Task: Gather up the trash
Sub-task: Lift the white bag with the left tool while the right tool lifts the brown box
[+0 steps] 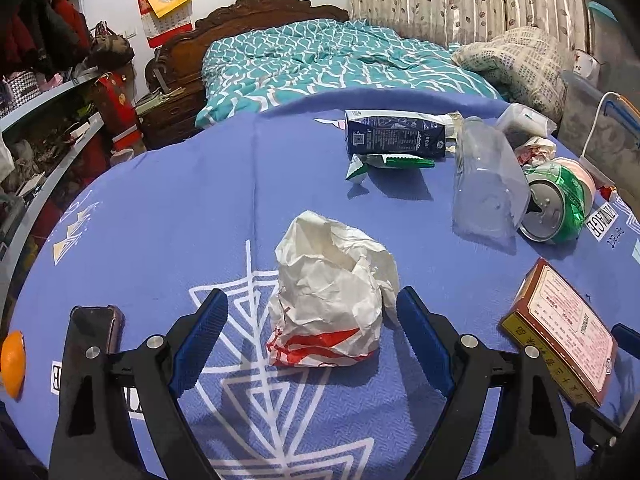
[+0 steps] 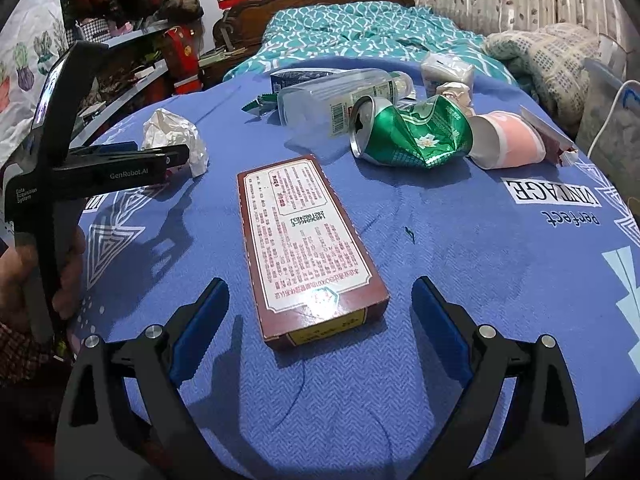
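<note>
The left hand-held gripper (image 1: 312, 312) stands wide around the crumpled paper bag (image 1: 332, 292) without touching it; the right hand-held gripper (image 2: 320, 300) stands wide around the red box (image 2: 308, 248), gripping nothing, on the bench (image 2: 480, 280).

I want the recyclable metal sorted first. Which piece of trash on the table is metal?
The crushed green can, lying on its side between the clear plastic bottle and pink cup.

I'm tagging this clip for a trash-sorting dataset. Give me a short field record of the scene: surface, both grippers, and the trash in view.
surface: blue tablecloth
left gripper: open, around white paper bag, pads apart from it
right gripper: open, astride brown box, no grip
other trash: crushed green can, clear plastic bottle, blue carton, pink paper cup
</note>
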Demonstrator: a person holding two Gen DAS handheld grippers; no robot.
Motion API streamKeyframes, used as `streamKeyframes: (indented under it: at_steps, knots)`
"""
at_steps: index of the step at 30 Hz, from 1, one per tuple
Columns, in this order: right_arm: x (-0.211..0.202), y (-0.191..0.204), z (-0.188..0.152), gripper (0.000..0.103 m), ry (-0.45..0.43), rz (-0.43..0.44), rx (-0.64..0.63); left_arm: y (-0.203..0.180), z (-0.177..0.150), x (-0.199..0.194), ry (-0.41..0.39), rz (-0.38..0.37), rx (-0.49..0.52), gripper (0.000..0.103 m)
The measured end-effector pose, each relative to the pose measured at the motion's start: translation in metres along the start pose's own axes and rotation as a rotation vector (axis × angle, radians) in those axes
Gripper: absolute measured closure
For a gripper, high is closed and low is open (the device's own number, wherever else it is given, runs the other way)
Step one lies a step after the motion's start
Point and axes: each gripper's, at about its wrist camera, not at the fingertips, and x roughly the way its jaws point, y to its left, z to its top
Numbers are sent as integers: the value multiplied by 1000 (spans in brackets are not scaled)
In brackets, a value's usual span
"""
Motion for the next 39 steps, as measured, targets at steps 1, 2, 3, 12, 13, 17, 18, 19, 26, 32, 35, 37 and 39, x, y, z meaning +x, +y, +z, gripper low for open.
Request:
streamKeyframes:
  at_steps: [1, 2, 3, 12, 13, 17, 18, 19, 26, 32, 35, 37, 39]
  knots:
    - [1, 1, 0, 11, 1, -1, -1, 1, 0, 1, 1, -1, -1, 21]
    - [2, 1, 1, 11, 3, -1, -1, 1, 0, 1, 1, -1, -2, 21]
    - [2, 2, 1, 11, 3, 0, -2, 2, 1, 2, 2, 1, -3, 21]
    - [12, 6, 4, 35, 30, 5, -30, 3, -3, 6, 17, -7, 9, 62]
    - [12, 6, 4, 35, 26, 1, -35, 4, -3, 4, 7, 7, 12, 63]
    - [13, 9, 5, 35, 25, 0, -49, 13, -1, -3, -26, 84, 22, 65]
    - [13, 10, 6, 35, 26, -1, -51, 17, 0, -5, -34, 104, 22, 65]
    - [14, 11, 6, 35, 26, -1, -52, 21, 0, -8, -40, 120, 21, 65]
    - [17, 15, 8, 35, 31, -8, -62, 53, 4, -19, -72, 224, -10, 65]
    - [19, 17, 10, 35, 35, -9, -69, 75, 4, -24, -83, 267, -44, 65]
    - [19, 18, 10, 35, 35, -9, -69, 80, 4, -25, -86, 269, -52, 65]
    - [19, 17, 10, 36, 33, -8, -69, 81, 3, -26, -87, 271, -53, 65]
    - [17, 18, 10, 36, 21, -8, -68, 81, 3, -26, -87, 270, -53, 65]
